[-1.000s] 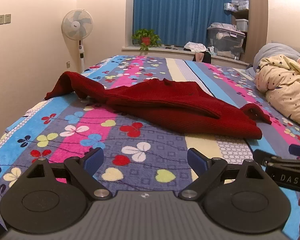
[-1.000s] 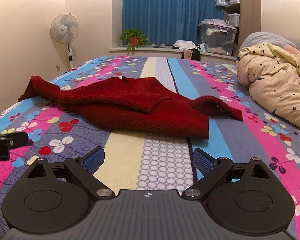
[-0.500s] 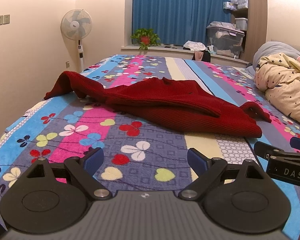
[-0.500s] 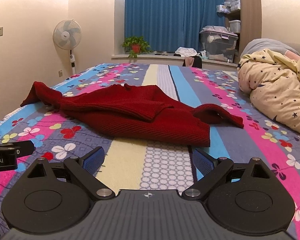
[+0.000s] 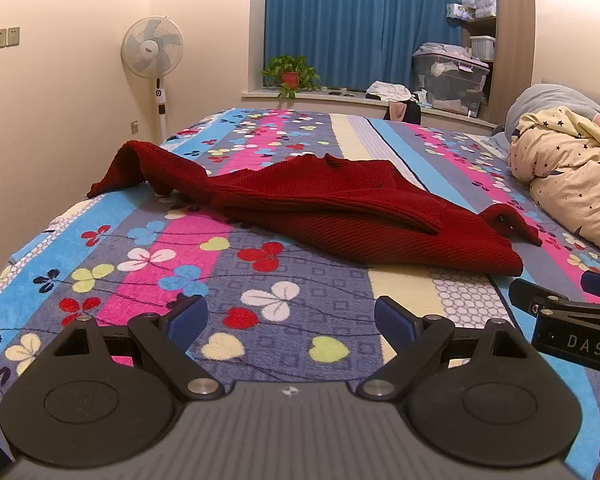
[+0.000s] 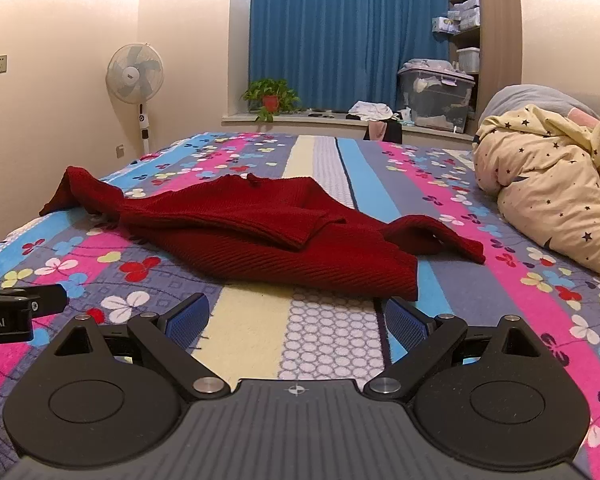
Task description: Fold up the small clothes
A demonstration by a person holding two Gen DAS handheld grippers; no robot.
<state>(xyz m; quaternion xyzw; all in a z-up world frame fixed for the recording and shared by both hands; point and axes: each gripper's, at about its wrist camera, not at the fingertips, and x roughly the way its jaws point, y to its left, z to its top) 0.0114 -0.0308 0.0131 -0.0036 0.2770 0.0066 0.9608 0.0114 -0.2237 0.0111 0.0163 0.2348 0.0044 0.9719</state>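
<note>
a dark red ribbed knit sweater (image 5: pixel 340 216) lies rumpled across the middle of a flower-patterned striped bedspread (image 5: pixel 260 280), one sleeve trailing toward the bed's left edge and the other bunched at its right, near a cream star-print duvet (image 6: pixel 552 192). the left gripper (image 5: pixel 290 316) hovers low over the bedspread short of the sweater, its blue-padded fingers spread wide and holding nothing. the right gripper (image 6: pixel 296 314) is likewise released and empty, its right finger just short of the sweater's near hem.
</note>
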